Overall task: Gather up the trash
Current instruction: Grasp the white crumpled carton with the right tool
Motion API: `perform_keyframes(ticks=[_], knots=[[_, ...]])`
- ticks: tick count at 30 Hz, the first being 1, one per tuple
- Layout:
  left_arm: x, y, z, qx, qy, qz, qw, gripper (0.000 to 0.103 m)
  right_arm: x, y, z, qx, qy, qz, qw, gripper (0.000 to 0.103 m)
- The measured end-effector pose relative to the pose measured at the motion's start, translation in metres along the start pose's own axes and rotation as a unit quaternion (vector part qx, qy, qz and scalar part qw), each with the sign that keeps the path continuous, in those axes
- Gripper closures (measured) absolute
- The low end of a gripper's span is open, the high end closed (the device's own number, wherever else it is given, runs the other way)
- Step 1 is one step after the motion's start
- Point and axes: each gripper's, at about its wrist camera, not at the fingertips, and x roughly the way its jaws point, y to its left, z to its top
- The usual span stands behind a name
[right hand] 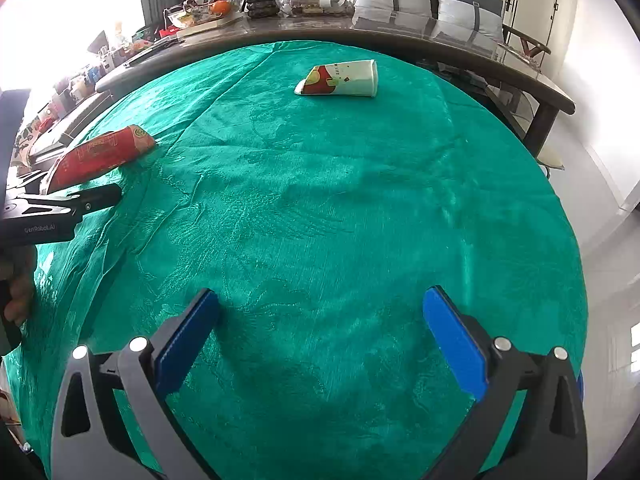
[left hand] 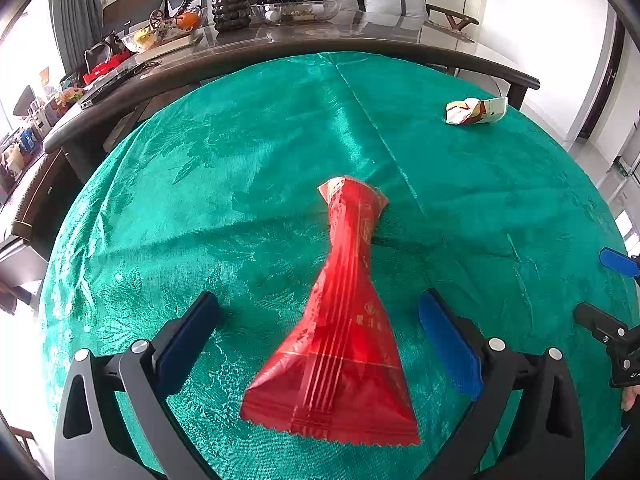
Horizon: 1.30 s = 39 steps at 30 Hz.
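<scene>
Left gripper [left hand: 320, 320] tilted down, jaws spread wide astride red wrapper [left hand: 340, 320], pads clear of it; right gripper [right hand: 320, 320] likewise agape, empty, right of wrapper.

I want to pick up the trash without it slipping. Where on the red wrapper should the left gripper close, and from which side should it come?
Grip the red wrapper at its twisted narrow waist, coming from above with the open left gripper straddling it. There the film bunches thick; the flared, flat end probably offers the pads little hold.

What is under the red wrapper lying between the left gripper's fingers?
The red wrapper lies on the green tablecloth, between the open left gripper fingers. Only cloth shows around it; anything beneath it, and whether it holds anything, is hidden.
</scene>
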Motion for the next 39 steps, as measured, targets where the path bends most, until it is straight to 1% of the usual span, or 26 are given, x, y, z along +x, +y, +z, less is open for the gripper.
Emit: perform_keyframes(ticks=[5, 7, 8, 11, 13, 14, 15, 17, 18, 19, 20, 22, 24, 25, 26, 27, 28, 29, 31, 32, 34, 35, 36, 37, 39], knots=[[0.000, 0.000, 0.000, -0.001, 0.000, -0.001, 1.0000, 0.004, 0.001, -0.001, 0.003, 0.006, 0.005, -0.005, 1.000, 0.005], [0.000, 0.000, 0.000, -0.001, 0.000, -0.001, 1.0000, 0.004, 0.004, -0.005, 0.014, 0.024, 0.012, -0.015, 1.000, 0.005], [0.000, 0.000, 0.000, -0.001, 0.000, -0.001, 1.0000, 0.004, 0.003, -0.009, 0.022, 0.037, 0.004, -0.017, 0.999, 0.005], [0.000, 0.000, 0.000, -0.002, 0.000, -0.002, 1.0000, 0.004, -0.001, -0.022, 0.062, 0.049, -0.038, -0.020, 0.998, 0.005], [0.000, 0.000, -0.001, -0.002, 0.000, -0.001, 1.0000, 0.004, 0.003, -0.029, 0.091, 0.041, -0.051, -0.014, 0.998, 0.005], [0.000, 0.000, -0.001, -0.002, 0.000, -0.002, 1.0000, 0.004, 0.006, -0.032, 0.103, 0.038, -0.053, -0.006, 0.998, 0.005], [0.000, 0.000, -0.001, -0.003, 0.000, -0.002, 1.0000, 0.004, 0.013, -0.035, 0.120, 0.030, -0.053, 0.016, 0.998, 0.005], [0.000, 0.000, 0.000, -0.002, 0.000, -0.002, 1.0000, 0.004, 0.025, -0.033, 0.147, -0.002, -0.050, 0.034, 0.998, 0.005], [0.000, 0.000, 0.000, -0.002, 0.000, -0.002, 1.0000, 0.004, 0.031, -0.030, 0.157, -0.023, -0.045, 0.038, 0.998, 0.005], [0.000, 0.000, 0.000, -0.002, 0.000, -0.002, 1.0000, 0.004, 0.039, -0.027, 0.167, -0.048, -0.044, 0.025, 0.998, 0.005], [0.000, 0.000, 0.000, -0.002, 0.000, -0.002, 1.0000, 0.004, 0.046, -0.024, 0.174, -0.065, -0.040, 0.024, 0.997, 0.005], [0.000, 0.000, 0.000, -0.002, 0.000, -0.002, 1.0000, 0.004, 0.064, -0.022, 0.183, -0.080, -0.015, 0.044, 0.996, 0.005], [0.000, 0.000, 0.000, -0.002, 0.000, -0.002, 1.0000, 0.004, 0.073, -0.017, 0.180, -0.084, 0.015, 0.088, 0.992, 0.006], [0.000, 0.000, 0.000, -0.002, 0.000, -0.002, 1.0000, 0.004, 0.071, -0.011, 0.175, -0.088, 0.027, 0.110, 0.990, 0.008], [0.000, 0.000, 0.000, -0.003, 0.000, -0.002, 1.0000, 0.004, 0.063, -0.006, 0.169, -0.085, 0.032, 0.155, 0.984, 0.014], [0.000, 0.000, 0.000, -0.003, 0.000, -0.002, 1.0000, 0.004, 0.054, -0.002, 0.162, -0.079, 0.040, 0.206, 0.975, 0.015], [0.000, 0.000, 0.000, -0.002, 0.000, -0.002, 1.0000, 0.004, 0.044, 0.001, 0.156, -0.084, 0.042, 0.236, 0.967, 0.016], [0.000, 0.000, 0.000, -0.002, 0.000, -0.002, 1.0000, 0.004, 0.031, 0.007, 0.149, -0.101, 0.040, 0.250, 0.962, 0.016], [0.000, 0.000, 0.000, -0.003, 0.000, -0.002, 1.0000, 0.004, 0.012, 0.010, 0.141, -0.128, 0.031, 0.240, 0.962, 0.015], [0.000, 0.000, 0.000, -0.003, 0.000, -0.002, 1.0000, 0.004, 0.007, 0.005, 0.139, -0.131, 0.025, 0.221, 0.966, 0.015], [0.000, 0.000, 0.000, -0.003, 0.000, -0.002, 1.0000, 0.004, 0.008, -0.010, 0.144, -0.110, 0.015, 0.182, 0.977, 0.015], [0.000, 0.000, 0.000, -0.003, 0.000, -0.002, 1.0000, 0.004, 0.018, -0.028, 0.154, -0.076, 0.012, 0.157, 0.985, 0.015], [0.000, 0.000, 0.000, -0.003, 0.000, -0.002, 1.0000, 0.004, 0.028, -0.044, 0.164, -0.035, 0.010, 0.148, 0.988, 0.015], [0.000, 0.000, 0.000, -0.003, 0.000, -0.002, 1.0000, 0.004, 0.037, -0.058, 0.171, 0.008, 0.006, 0.144, 0.989, 0.015], [0.000, 0.000, 0.000, -0.003, 0.000, -0.002, 1.0000, 0.004, 0.058, -0.076, 0.186, 0.060, -0.003, 0.132, 0.989, 0.015]])
